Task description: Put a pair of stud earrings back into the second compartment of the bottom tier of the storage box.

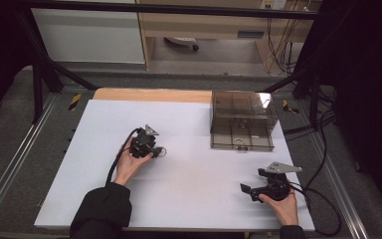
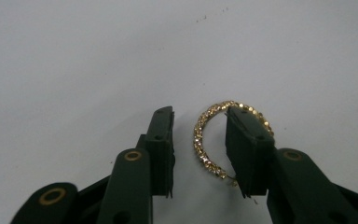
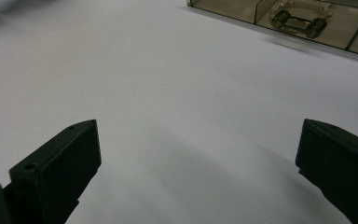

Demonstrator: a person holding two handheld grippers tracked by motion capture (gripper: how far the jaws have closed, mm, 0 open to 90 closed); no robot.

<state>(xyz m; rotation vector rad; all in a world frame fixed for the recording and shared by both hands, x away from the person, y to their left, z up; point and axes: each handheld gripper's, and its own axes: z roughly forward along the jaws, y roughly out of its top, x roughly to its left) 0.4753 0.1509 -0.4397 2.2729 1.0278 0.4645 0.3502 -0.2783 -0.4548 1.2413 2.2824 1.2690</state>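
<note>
A person seated at a white table (image 1: 189,199) works a pair of hand-held tongs, one in each hand, seen from above. The left gripper (image 2: 199,140) sits near the middle of the table, its jaws parted and set down around a small gold hoop earring (image 2: 204,140) studded with stones. One jaw stands outside the hoop on its left, clear of it, while the other jaw stands inside the ring and covers its right side; whether that jaw presses the metal cannot be told. The earring lies flat on the white surface and is not clamped. In the overhead view the left hand (image 1: 129,164) grips the tool with a dark sleeve (image 1: 102,209) trailing to the table's near edge. The right gripper (image 1: 251,190) rests low at the near right of the table, well apart from the earring, its jaws spread wide and empty above bare tabletop. At the far right of the table stands a smoky clear plastic box (image 1: 242,119) with divided compartments; a small bracelet-like piece (image 3: 298,18) lies in one of its front compartments.
</note>
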